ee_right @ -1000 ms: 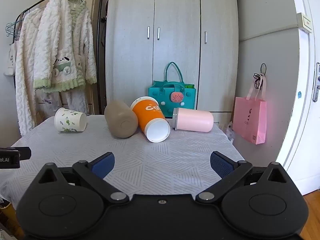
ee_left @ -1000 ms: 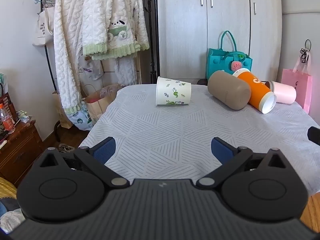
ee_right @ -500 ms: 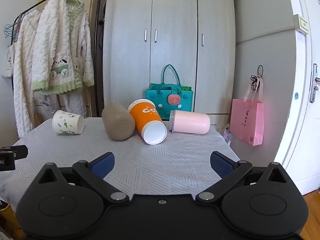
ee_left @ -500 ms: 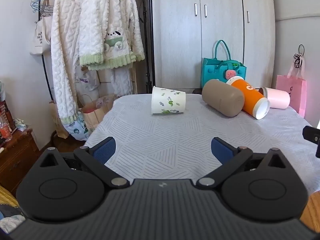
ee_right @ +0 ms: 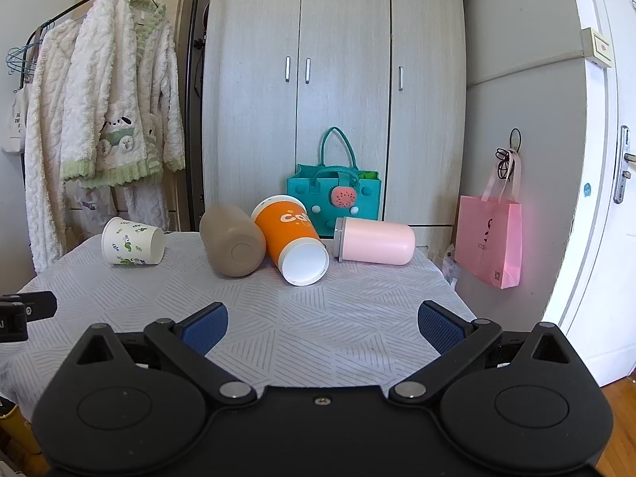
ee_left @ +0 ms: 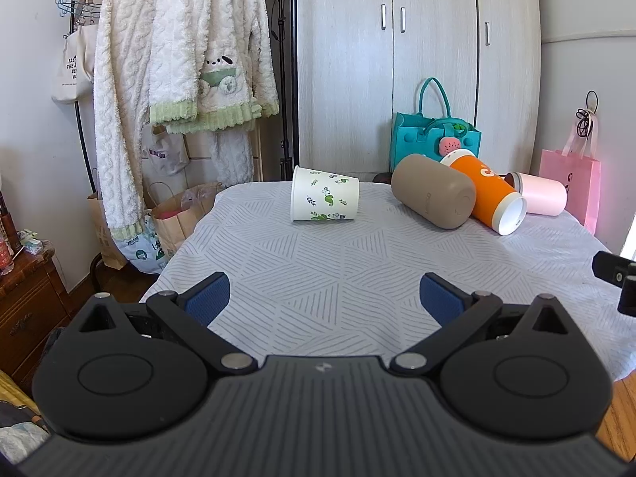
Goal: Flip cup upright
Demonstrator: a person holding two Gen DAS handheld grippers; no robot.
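Note:
Several cups lie on their sides at the far end of the cloth-covered table: a white paper cup with green leaves, a tan cup, an orange cup leaning on the tan one, and a pink cup. My left gripper is open and empty over the near part of the table. My right gripper is open and empty, well short of the cups.
A teal bag stands behind the cups in front of a wardrobe. A pink bag hangs at the right. Robes hang on a rack at the left. A wooden cabinet stands left of the table.
Both views have shifted slightly and the cups look a little nearer and lower. The cups have not moved. Both grippers stay open.

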